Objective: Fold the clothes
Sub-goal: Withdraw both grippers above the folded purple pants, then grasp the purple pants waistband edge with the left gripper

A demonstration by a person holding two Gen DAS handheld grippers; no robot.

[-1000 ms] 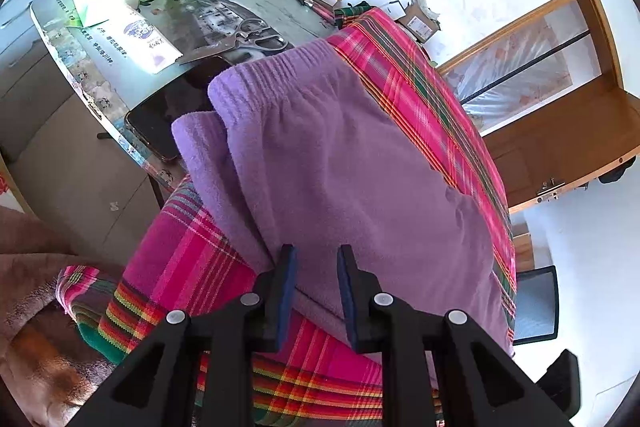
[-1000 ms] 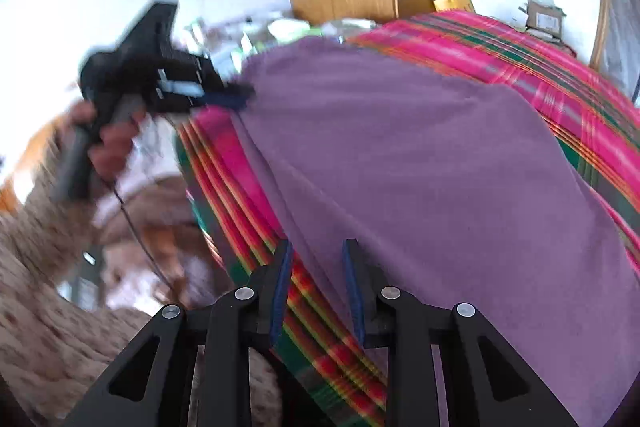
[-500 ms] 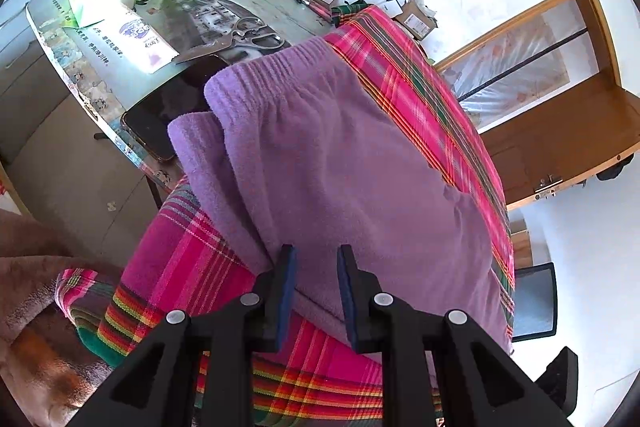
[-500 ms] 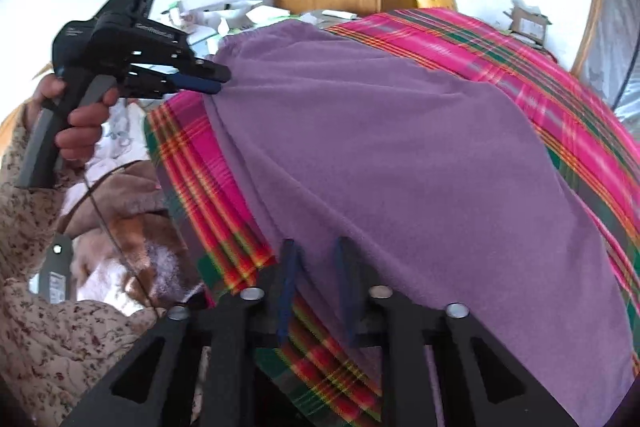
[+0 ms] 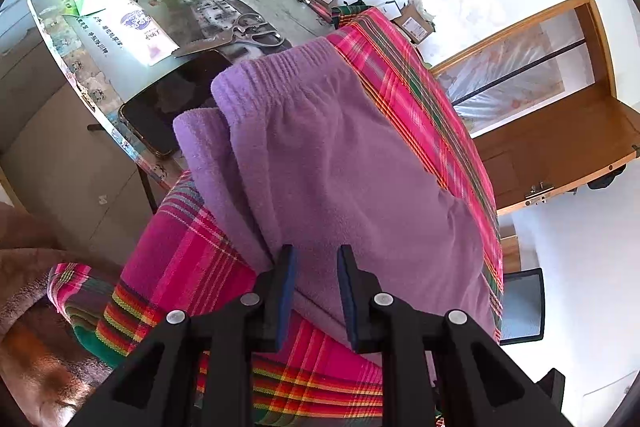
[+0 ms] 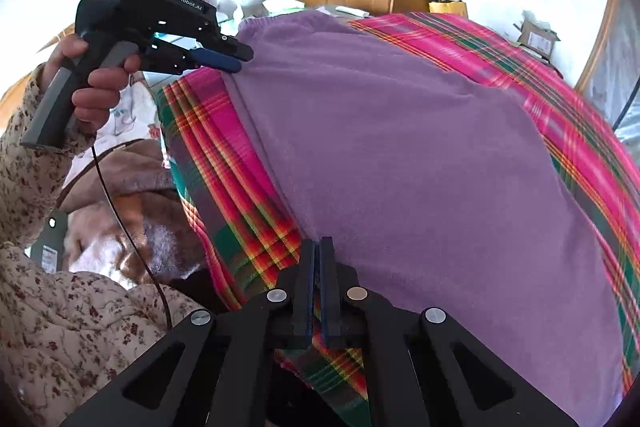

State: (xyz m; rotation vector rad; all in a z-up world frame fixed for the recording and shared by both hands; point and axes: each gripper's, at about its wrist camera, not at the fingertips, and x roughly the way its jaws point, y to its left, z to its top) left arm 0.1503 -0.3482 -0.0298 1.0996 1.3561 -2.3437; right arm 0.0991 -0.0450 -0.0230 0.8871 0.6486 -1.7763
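Purple fleece trousers [image 5: 344, 163] spread flat on plaid blanket [image 6: 224, 155], left gripper [image 5: 314, 291] jaws part-open astride near hem edge, pads not pressing, right gripper [image 6: 318, 287] jaws just closed on garment's near corner, blanket border bare alongside both.

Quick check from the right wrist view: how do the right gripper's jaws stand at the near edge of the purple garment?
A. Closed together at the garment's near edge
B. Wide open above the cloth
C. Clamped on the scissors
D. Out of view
A: the right gripper has its two blue-padded jaws drawn together right at the near edge of the purple garment, over the plaid cover; they have just been closing there.
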